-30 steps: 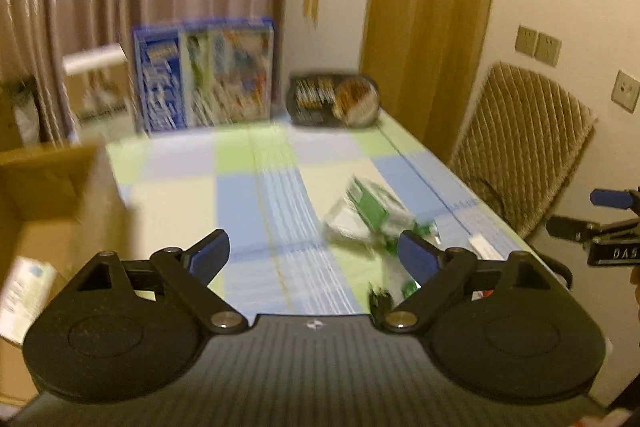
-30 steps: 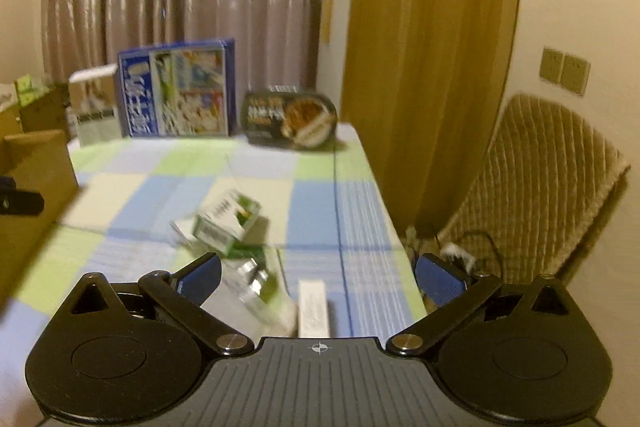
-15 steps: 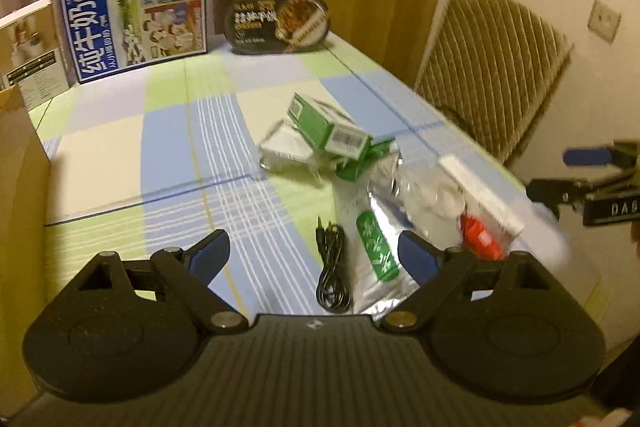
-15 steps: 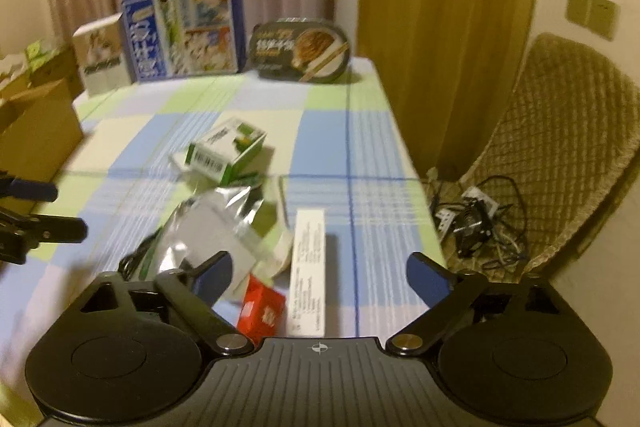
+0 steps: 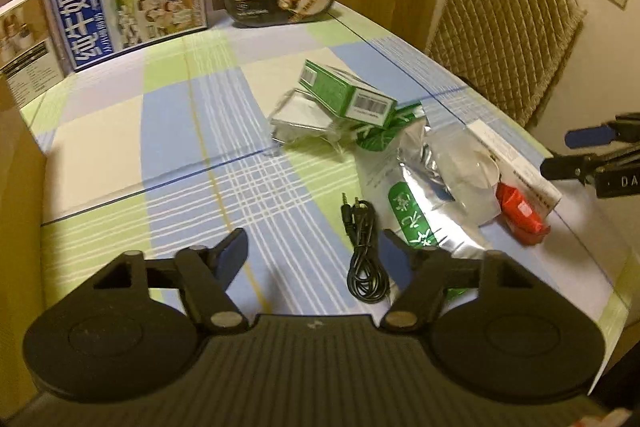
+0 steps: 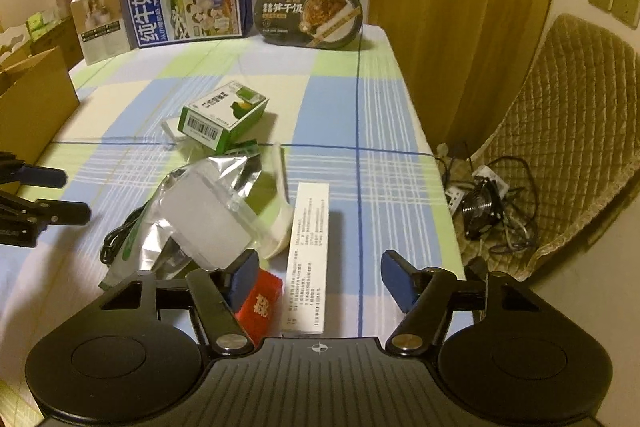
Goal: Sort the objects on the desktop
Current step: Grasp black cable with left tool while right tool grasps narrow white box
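Both claws have dropped and narrowed, empty — right claw (image 6: 316,277) over the long white box (image 6: 306,255), lengthwise away.

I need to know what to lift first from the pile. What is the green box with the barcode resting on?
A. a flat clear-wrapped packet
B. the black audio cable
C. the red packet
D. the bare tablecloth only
A: the green box sits tilted on a flat clear-wrapped packet; the red packet and black audio cable lie apart, nearer the grippers.
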Action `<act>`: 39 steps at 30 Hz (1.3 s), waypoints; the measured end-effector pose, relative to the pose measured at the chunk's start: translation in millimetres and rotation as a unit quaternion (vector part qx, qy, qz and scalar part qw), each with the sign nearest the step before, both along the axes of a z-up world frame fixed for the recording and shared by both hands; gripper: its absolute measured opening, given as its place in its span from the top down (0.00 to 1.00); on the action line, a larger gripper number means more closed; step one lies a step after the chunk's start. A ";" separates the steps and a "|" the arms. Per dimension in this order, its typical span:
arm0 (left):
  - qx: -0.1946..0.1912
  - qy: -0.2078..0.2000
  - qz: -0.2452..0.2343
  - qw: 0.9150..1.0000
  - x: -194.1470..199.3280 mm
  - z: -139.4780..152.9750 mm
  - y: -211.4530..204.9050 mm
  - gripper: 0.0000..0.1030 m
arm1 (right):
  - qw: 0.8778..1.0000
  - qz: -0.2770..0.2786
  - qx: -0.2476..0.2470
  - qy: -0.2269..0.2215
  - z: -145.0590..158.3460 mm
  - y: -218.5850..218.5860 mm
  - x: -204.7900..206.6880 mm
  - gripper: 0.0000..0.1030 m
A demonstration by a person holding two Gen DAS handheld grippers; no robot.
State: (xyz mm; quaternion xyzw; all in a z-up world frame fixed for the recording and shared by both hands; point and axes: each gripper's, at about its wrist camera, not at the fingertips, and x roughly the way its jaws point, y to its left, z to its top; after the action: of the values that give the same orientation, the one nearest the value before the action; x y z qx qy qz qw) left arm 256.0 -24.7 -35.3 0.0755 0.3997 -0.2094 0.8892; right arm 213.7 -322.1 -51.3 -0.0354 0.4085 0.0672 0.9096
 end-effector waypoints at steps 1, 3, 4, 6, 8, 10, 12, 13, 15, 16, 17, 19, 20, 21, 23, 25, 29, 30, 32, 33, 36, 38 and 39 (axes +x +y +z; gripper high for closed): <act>0.000 0.000 -0.007 1.000 0.4 -2.5 -2.4 0.44 | 1.000 -0.002 -0.002 0.001 -1.1 -0.2 0.7 0.38; 0.000 0.003 -0.025 1.000 1.3 -8.8 -8.6 0.51 | 1.000 -0.008 0.000 0.006 -3.2 -2.8 2.1 0.39; 0.002 0.005 -0.030 1.000 2.1 -11.8 -11.7 0.56 | 1.000 -0.011 0.001 0.008 -3.6 -3.8 2.5 0.39; 0.006 0.012 -0.038 0.999 4.7 -17.9 -16.9 0.59 | 1.000 -0.015 0.007 0.011 -3.3 -5.9 3.3 0.40; 0.007 0.017 -0.041 0.999 7.6 -22.1 -20.5 0.61 | 1.000 -0.015 0.007 0.011 -2.9 -5.2 2.9 0.40; 0.003 0.022 -0.044 0.999 10.7 -25.0 -23.8 0.62 | 1.000 -0.013 0.004 0.014 -4.2 -4.5 3.4 0.40; 0.006 0.027 -0.045 0.999 13.9 -28.6 -26.3 0.63 | 1.000 -0.014 0.003 0.018 -5.5 -5.2 4.1 0.40; 0.012 0.026 -0.044 0.999 15.3 -30.3 -27.4 0.65 | 1.000 -0.015 0.004 0.019 -5.9 -6.0 4.8 0.40; 0.020 0.027 -0.042 0.999 18.2 -33.0 -27.6 0.64 | 1.000 -0.018 0.005 0.020 -6.1 -6.8 6.6 0.40; 0.017 0.030 -0.040 0.999 19.4 -33.2 -26.8 0.67 | 1.000 -0.019 0.007 0.020 -6.2 -6.9 7.6 0.40; 0.016 0.035 -0.039 0.999 20.8 -33.4 -26.3 0.70 | 1.000 -0.019 0.008 0.022 -6.5 -6.6 8.7 0.40; 0.027 0.042 -0.040 0.998 21.3 -34.2 -27.7 0.86 | 1.000 -0.016 0.010 0.024 -7.4 -5.0 10.5 0.40; 0.036 0.039 -0.041 0.998 20.5 -34.2 -28.4 0.86 | 1.000 -0.013 0.009 0.024 -8.0 -3.5 11.0 0.40; 0.040 0.037 -0.040 0.998 19.9 -34.0 -28.4 0.87 | 1.000 -0.009 0.009 0.025 -8.7 -2.0 11.5 0.40; 0.036 0.038 -0.039 0.998 20.2 -34.4 -27.1 0.87 | 1.000 -0.004 0.008 0.026 -10.0 0.2 13.1 0.40; 0.031 0.040 -0.038 0.998 21.2 -34.7 -25.8 0.86 | 1.000 -0.002 0.006 0.029 -11.9 1.7 15.0 0.41; 0.031 0.045 -0.040 0.998 22.1 -37.4 -27.2 0.84 | 0.999 -0.003 0.005 0.039 -17.1 0.7 21.8 0.48; 0.032 0.047 -0.040 0.998 22.3 -38.2 -27.7 0.84 | 0.999 -0.003 0.005 0.042 -18.7 0.1 23.5 0.50; 0.034 0.048 -0.042 0.997 23.0 -38.7 -28.0 0.83 | 0.999 -0.002 0.004 0.048 -21.6 0.0 27.3 0.53; 0.033 0.050 -0.040 0.997 23.5 -38.7 -27.9 0.83 | 0.999 -0.001 0.003 0.050 -23.0 0.2 29.1 0.54; 0.032 0.053 -0.037 0.997 24.4 -39.1 -27.9 0.83 | 0.998 0.002 0.005 0.062 -27.8 2.2 35.9 0.56; 0.033 0.054 -0.036 0.997 24.6 -39.8 -28.1 0.83 | 0.997 0.000 0.006 0.077 -33.4 3.0 41.4 0.60; 0.033 0.055 -0.036 0.997 24.8 -39.8 -28.2 0.83 | 0.996 -0.004 0.011 0.088 -36.1 2.5 44.6 0.65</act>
State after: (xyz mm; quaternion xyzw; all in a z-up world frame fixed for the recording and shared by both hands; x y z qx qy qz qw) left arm 280.7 -52.8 -75.1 0.1076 0.4516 -0.2323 0.8547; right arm 258.3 -319.7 -87.4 -0.0180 0.4862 0.0713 0.8707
